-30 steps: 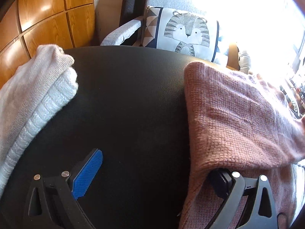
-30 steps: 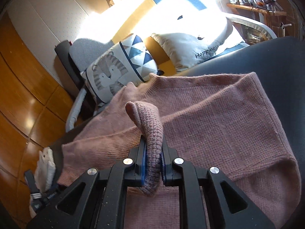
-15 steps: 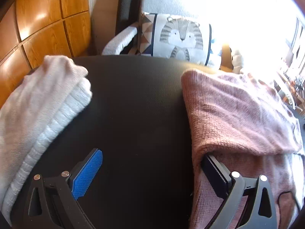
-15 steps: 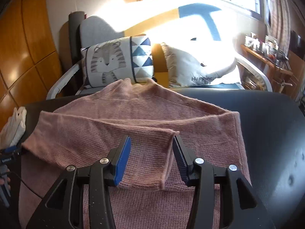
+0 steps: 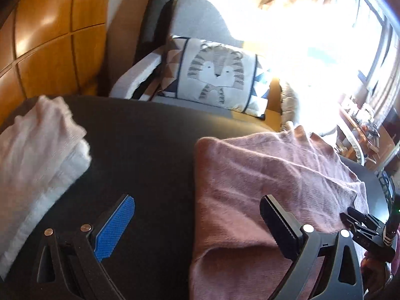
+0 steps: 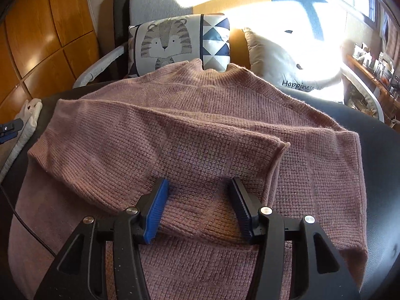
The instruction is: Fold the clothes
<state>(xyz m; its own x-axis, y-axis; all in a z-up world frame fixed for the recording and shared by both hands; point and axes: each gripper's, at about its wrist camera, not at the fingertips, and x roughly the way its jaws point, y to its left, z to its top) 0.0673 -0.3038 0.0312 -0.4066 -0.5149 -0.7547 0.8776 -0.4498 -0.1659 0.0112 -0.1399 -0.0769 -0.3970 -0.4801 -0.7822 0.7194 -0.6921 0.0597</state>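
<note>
While sunlight floods in from the far right, a black table [image 5: 150, 150] fills the scene. At its far left lies a folded white knit [image 5: 32, 155]. Next comes the left gripper [image 5: 197, 222], jaws wide apart, holding nothing, its right finger over the edge of a pink sweater [image 6: 200, 115]. That sweater lies spread across the middle, one sleeve [image 6: 155, 150] folded across it. Over the sleeve's cuff, the right gripper [image 6: 200, 200] is opening, pads clear of the knit. Beyond sits a tiger cushion [image 6: 175, 42].

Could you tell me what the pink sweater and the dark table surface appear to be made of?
The pink sweater looks like a soft wool or acrylic knit: visible rows of stitches and fuzzy edges. The table surface seems to be black leather or vinyl, smooth with a dull sheen; which one is unclear.
</note>
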